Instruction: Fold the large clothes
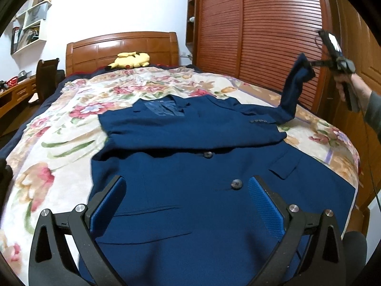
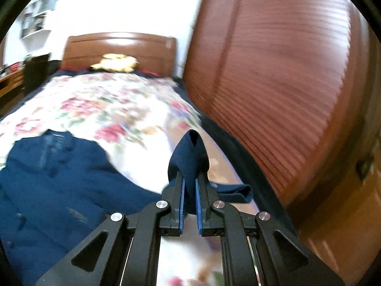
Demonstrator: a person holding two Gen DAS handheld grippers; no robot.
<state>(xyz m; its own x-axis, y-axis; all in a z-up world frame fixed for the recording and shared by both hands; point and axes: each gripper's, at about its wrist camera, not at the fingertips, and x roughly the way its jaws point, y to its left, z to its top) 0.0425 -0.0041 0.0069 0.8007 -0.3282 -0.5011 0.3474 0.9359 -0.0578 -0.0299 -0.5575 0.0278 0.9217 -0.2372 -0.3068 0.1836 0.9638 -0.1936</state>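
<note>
A dark blue suit jacket [image 1: 190, 166] lies front up on the flowered bedspread [image 1: 59, 143], with one sleeve folded across its chest. My left gripper [image 1: 187, 183] is open and empty, hovering over the jacket's lower front near a button. My right gripper [image 2: 189, 178] is shut on the jacket's other sleeve [image 2: 190, 152] and holds it lifted above the bed's right side. In the left wrist view the raised sleeve [image 1: 293, 90] hangs from the right gripper [image 1: 312, 65]. The rest of the jacket [image 2: 59, 178] shows at lower left in the right wrist view.
A yellow plush toy [image 1: 129, 60] lies by the wooden headboard [image 1: 123, 45]. A slatted wooden wardrobe [image 1: 257, 31] stands close along the bed's right side. A desk and a dark chair [image 1: 46, 76] stand at the left. Wall shelves [image 1: 31, 21] hang at upper left.
</note>
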